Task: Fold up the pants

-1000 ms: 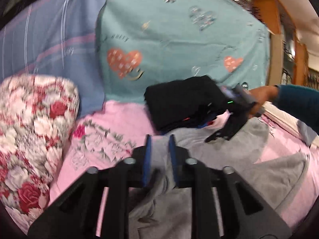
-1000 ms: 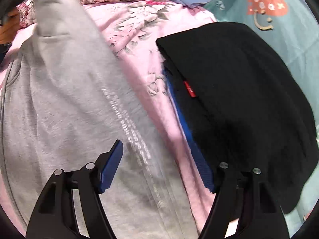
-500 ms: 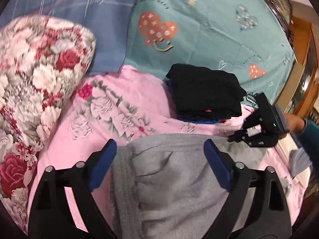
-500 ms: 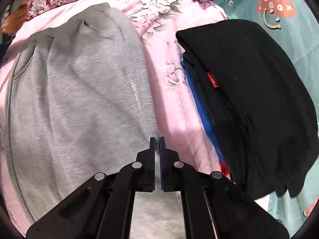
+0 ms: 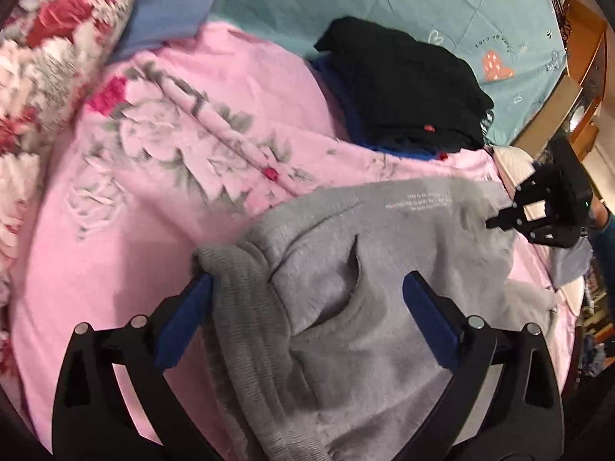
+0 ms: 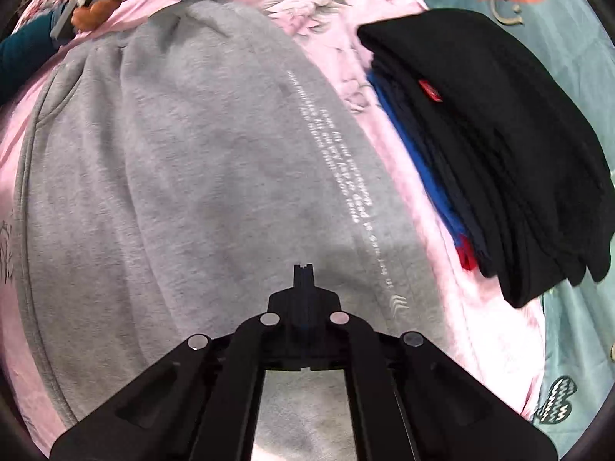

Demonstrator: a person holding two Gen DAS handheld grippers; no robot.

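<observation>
Left wrist view: I'm holding my left gripper (image 5: 303,307) spread wide astride the waistband of the pants (image 5: 384,269); their length is running toward my clenched, empty right gripper (image 5: 496,223).

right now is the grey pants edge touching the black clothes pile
Apart. The right wrist view shows a strip of pink sheet between the grey pants and the black clothes pile.
</observation>
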